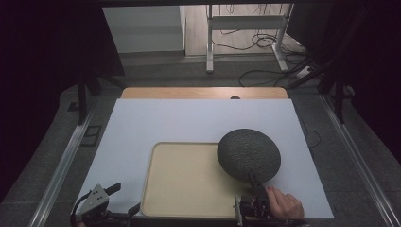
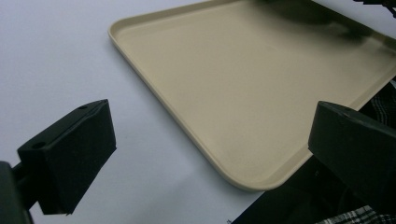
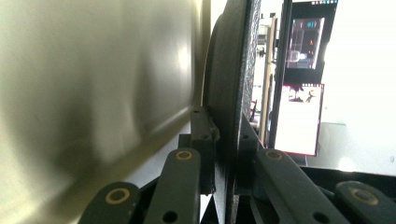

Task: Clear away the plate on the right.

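A dark grey, rough-textured round plate (image 1: pixel 249 155) is held up at a tilt over the right edge of a beige tray (image 1: pixel 189 179). My right gripper (image 1: pixel 254 183) is shut on its near rim, with a hand (image 1: pixel 286 204) behind it. In the right gripper view the plate (image 3: pixel 231 70) is edge-on, pinched between the jaws of the right gripper (image 3: pixel 227 135), with the tray (image 3: pixel 93 93) to its left. My left gripper (image 1: pixel 124 198) stands open at the tray's near left corner. In its own view the left gripper (image 2: pixel 212 154) has nothing between the jaws, and the tray (image 2: pixel 252 93) lies ahead.
A white sheet (image 1: pixel 142 127) covers the table, and the tray lies on it. A strip of wooden tabletop (image 1: pixel 203 92) shows at the far edge. Beyond stand metal frame legs (image 1: pixel 209 42) and floor cables (image 1: pixel 265 42). Rails run along both sides of the table.
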`<state>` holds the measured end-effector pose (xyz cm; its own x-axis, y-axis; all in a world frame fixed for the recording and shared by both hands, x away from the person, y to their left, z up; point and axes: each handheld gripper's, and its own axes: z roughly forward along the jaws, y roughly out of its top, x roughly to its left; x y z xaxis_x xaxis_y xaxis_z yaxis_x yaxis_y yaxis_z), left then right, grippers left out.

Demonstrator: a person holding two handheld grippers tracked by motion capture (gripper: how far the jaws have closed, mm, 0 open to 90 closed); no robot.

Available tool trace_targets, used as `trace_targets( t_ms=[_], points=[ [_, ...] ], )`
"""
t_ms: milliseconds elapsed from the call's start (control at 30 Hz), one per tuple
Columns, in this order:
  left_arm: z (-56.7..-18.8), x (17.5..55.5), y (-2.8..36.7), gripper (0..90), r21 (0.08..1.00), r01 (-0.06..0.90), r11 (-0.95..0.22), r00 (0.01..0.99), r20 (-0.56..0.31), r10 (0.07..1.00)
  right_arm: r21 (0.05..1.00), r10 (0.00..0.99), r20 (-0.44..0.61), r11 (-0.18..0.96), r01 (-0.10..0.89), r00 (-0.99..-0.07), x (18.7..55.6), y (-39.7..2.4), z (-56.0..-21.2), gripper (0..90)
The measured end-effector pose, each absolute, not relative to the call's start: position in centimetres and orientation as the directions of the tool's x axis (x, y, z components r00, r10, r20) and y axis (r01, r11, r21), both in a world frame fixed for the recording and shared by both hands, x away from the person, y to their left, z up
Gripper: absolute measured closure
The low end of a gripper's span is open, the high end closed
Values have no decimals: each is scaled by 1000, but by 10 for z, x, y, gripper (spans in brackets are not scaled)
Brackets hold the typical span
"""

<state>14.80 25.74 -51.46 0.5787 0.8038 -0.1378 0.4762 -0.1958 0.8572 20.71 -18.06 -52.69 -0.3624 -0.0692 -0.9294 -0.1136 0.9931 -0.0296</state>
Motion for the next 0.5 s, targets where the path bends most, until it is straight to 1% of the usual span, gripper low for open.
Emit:
trace_targets(
  t_ms=[100,200,233,500],
  points=[
    [-515,148,257,5,857,476,-196,579,-138,804,-23,-78,-934,987,-159,-349,207,-175,-529,832],
    [-515,148,257,5,857,476,-197,580,-137,803,-42,-93,-929,988,-148,-359,202,-167,-527,832],
    [-515,148,257,5,857,476,-198,580,-137,803,-15,-78,-933,984,-180,-351,203,-166,-529,832],
    [-515,148,257,5,858,475,-198,580,-136,803,-20,-101,-931,974,-227,-352,196,-149,-532,832]
  ],
)
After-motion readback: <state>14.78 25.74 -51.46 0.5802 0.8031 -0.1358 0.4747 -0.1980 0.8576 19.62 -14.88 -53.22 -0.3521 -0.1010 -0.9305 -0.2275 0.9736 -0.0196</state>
